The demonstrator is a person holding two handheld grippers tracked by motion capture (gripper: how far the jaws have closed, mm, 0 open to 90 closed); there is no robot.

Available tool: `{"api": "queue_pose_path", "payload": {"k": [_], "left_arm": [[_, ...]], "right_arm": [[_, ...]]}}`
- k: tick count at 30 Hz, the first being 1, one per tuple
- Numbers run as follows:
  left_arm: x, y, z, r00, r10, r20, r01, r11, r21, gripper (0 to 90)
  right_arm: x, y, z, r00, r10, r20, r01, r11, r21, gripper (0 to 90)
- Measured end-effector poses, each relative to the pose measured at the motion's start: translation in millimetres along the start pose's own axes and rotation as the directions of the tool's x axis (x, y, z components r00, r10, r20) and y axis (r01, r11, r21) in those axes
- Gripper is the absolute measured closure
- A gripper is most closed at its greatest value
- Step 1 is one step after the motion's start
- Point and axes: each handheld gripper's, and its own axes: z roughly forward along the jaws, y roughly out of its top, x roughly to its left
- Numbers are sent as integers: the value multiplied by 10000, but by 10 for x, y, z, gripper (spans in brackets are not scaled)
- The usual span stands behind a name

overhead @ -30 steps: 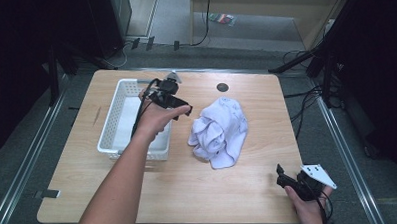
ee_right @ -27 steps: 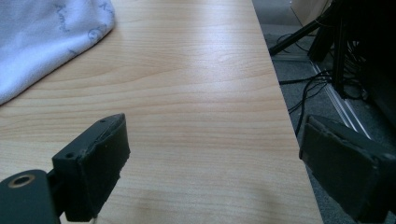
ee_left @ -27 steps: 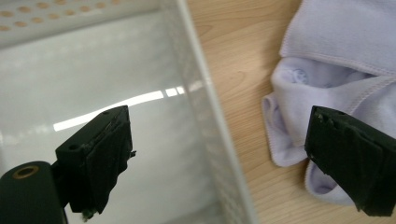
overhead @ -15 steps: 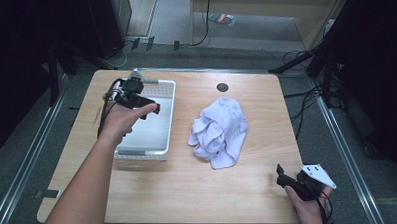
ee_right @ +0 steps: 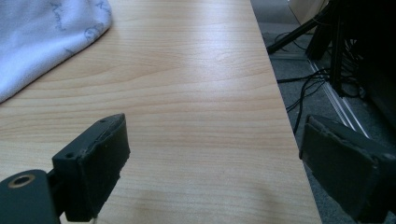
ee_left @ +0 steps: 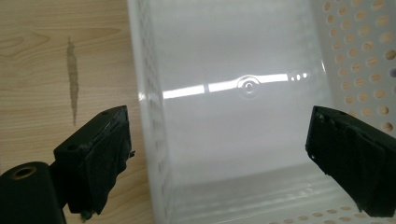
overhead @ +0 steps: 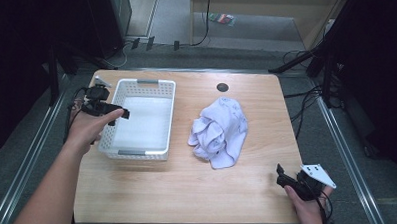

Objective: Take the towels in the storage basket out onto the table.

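A white perforated basket (overhead: 142, 144) stands empty on the left half of the wooden table (overhead: 189, 192). My left gripper (overhead: 117, 115) hovers over its left wall, open, nothing between the jaws. In the left gripper view the gripper (ee_left: 217, 116) straddles that basket wall (ee_left: 149, 116), one jaw over bare wood, the other over the basket's inside. A crumpled white cloth (overhead: 219, 131) lies right of the basket. My right gripper (overhead: 281, 175) rests open at the table's near right corner, apart from the cloth. In the right gripper view it (ee_right: 212, 126) is empty, with the cloth (ee_right: 46, 32) at top left.
A small black round disc (overhead: 222, 87) sits in the tabletop near the far edge. Cables (overhead: 306, 108) and dark stands crowd the floor to the right of the table. The table's right edge (ee_right: 280, 116) runs close by the right gripper.
My left hand has swept left, from above the basket's right side near the cloth to its left wall, jaws still open. The right hand, basket and cloth have stayed put.
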Motion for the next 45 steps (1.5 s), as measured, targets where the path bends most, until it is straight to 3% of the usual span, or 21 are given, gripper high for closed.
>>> {"api": "queue_pose_path", "payload": {"k": [5, 13, 17, 23, 28, 31, 35, 37, 41, 45], "left_arm": [[191, -131, -70, 9996, -216, 180, 218, 9997, -76, 71], [329, -358, -97, 9988, -394, 285, 399, 9990, -192, 46], [397, -528, -143, 9974, -647, 321, 658, 9972, -353, 4], [464, -849, -179, 9970, -628, 444, 661, 9948, -770, 0], [513, -1117, -182, 9932, -832, 809, 921, 9893, -1133, 0], [502, -1296, -197, 9899, -864, 1123, 1043, 9807, -1651, 0], [456, -1479, -195, 9945, -634, 830, 801, 9730, -2166, 0], [457, -1559, -181, 9957, -583, 724, 747, 9655, -2496, 0], [490, -1738, -115, 9931, -743, 907, 995, 9432, -3170, 0], [533, -1889, -6, 9919, -704, 1054, 1031, 9320, -3474, 0]], "right_arm": [[1, 0, 0, 10000, -5, 18, 5, 10000, 6, 85], [2, -1, 1, 10000, 8, 26, -8, 10000, -14, 85], [1, -1, 0, 10000, 12, 30, -12, 10000, -18, 85], [5, 0, 0, 10000, -15, 64, 15, 10000, 27, 86], [7, -1, 2, 10000, -30, 68, 30, 10000, 19, 86], [10, 0, 3, 10000, -56, 74, 56, 10000, 29, 86], [12, -1, 0, 9999, -23, 121, 23, 10000, 26, 87], [12, -1, 1, 9999, -50, 128, 50, 10000, 4, 87], [16, -1, 2, 9999, -90, 133, 90, 10000, -1, 87], [15, -2, 0, 9999, -100, 129, 101, 9999, -9, 87]]}}
